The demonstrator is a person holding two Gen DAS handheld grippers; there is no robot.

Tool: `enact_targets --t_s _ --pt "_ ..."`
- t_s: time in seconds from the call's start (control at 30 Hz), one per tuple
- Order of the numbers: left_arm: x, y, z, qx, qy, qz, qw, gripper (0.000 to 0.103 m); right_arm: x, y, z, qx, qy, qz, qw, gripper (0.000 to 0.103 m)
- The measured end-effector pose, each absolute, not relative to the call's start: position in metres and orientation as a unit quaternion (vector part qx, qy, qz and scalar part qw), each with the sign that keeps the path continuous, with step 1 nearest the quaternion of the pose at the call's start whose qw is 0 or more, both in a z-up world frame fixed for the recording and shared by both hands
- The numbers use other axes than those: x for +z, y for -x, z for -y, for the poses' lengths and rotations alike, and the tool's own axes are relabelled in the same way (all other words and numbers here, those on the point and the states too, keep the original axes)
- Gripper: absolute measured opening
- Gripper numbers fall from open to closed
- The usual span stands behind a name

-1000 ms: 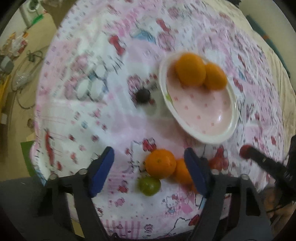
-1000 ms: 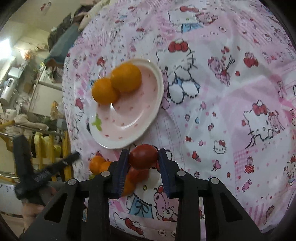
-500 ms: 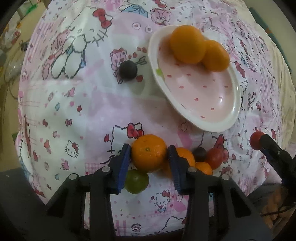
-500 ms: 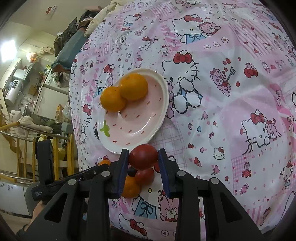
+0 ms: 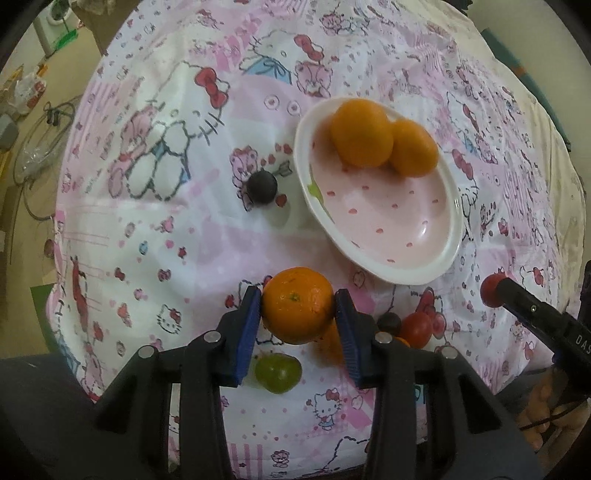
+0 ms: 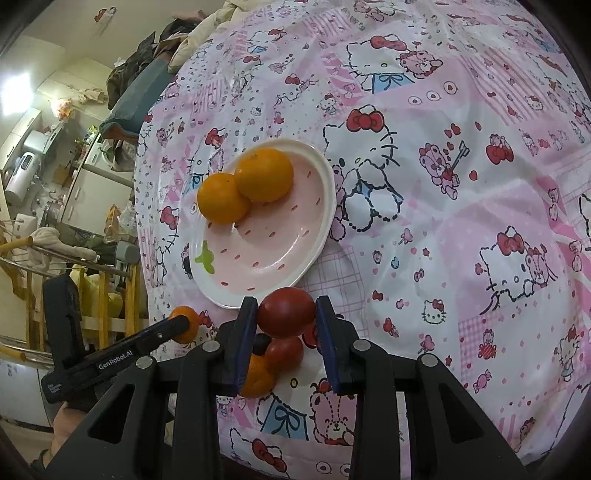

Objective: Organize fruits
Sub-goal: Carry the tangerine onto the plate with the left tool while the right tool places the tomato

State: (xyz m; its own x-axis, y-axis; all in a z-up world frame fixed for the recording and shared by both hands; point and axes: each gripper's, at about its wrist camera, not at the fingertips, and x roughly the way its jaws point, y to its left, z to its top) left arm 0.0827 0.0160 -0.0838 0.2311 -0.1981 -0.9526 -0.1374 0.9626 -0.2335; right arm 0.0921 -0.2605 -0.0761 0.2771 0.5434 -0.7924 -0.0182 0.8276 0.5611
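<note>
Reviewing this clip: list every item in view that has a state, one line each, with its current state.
left gripper: shut on an orange, lifted clear of the cloth
right gripper: shut on a red tomato
plate: holds two oranges, mostly bare
dark plum: loose on the tablecloth, left of the plate
green fruit: lying on the cloth

A lived-in home interior. The worktop is covered by a glossy pink-and-white plastic cartoon-cat tablecloth (image 6: 461, 192). Behind it, heaped dark clothing and a pale crumpled quilt (image 6: 207, 33) lie on furniture. To the left stand a white refrigerator-like cabinet (image 6: 92, 184), a white cylindrical appliance (image 6: 20, 173) and a wooden rail rack (image 6: 33, 288) hung with cloths. In the left wrist view, a beige floor carries coiled cables (image 5: 44, 122) and a white washing-machine-like appliance (image 5: 55, 22).
</note>
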Motion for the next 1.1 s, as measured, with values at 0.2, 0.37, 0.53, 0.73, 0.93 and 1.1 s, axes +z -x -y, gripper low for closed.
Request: enact_targets --t_s 0.2,0.37,0.53,0.73,0.93,1.1 --pt "-0.073 -0.081 -0.017 -0.008 0.117 -0.595 0.795 0.036 -0.073 -0.093 0.261 0.185 -0.228 -0.568 0.769 0.034" --pt "-0.05 -0.082 -0.012 -0.004 0.09 -0.554 0.828 0.036 -0.063 -0.093 0.262 0.191 -0.225 -0.552 0.78 0.034" --pt "-0.031 -0.092 -0.005 -0.015 0.071 -0.529 0.845 0.036 -0.052 -0.097 0.265 0.196 -0.223 -0.534 0.792 0.034" --pt "-0.019 -0.112 0.002 -0.027 0.053 -0.523 0.851 0.036 -0.042 -0.112 0.269 0.199 -0.212 -0.52 0.803 0.034" --pt "-0.027 -0.131 0.011 -0.037 0.039 -0.535 0.843 0.036 -0.043 -0.134 0.265 0.202 -0.204 -0.522 0.803 0.034" --pt "-0.037 -0.144 0.016 -0.037 0.033 -0.544 0.838 0.036 -0.047 -0.144 0.26 0.209 -0.203 -0.528 0.798 0.034"
